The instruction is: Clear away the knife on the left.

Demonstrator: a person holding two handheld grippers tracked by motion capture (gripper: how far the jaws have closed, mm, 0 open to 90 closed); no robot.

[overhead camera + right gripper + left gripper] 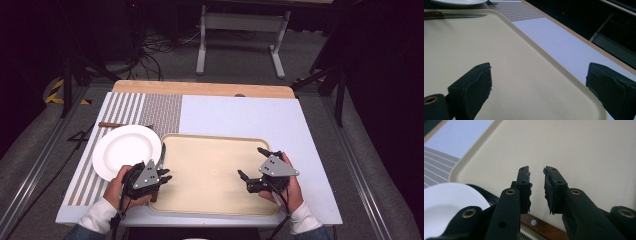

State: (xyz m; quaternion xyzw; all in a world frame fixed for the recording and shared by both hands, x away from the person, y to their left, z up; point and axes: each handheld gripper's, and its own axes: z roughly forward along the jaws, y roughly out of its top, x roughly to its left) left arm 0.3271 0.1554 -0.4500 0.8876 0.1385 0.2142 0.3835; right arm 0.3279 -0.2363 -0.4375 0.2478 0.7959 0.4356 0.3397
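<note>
Left claw [164, 175] sits at the tray's left edge with its jaws slightly parted and nothing between the pads; it hangs right over the knife [162, 155], which lies along the left rim of the tray [215, 137], wooden handle [541, 227] near the person, blade pointing away. Left of that, a white plate [125, 150] rests on the striped placemat [130, 107], empty, with a fork [112, 124] on the mat just behind it; the tines peek out past the plate in the right gripper view. Judgement on handling: knife is light, stiff and thin, lies flat, so pads will struggle under the blade; the wood handle is thicker and less slippery, best place to pinch, across its width. Blade steel would likely slide in the pads. Plate looks ceramic, rigid and breakable, smooth rim, so avoid knocking it with the claw body. Tray is shallow and beige, and holds nothing except the knife at its left edge; middle and right are bare. Right claw [252, 165] hovers over the tray's right part, jaws spread wide, empty, well apart from the knife. Desk [240, 112] beyond the tray is bare white board.
</note>
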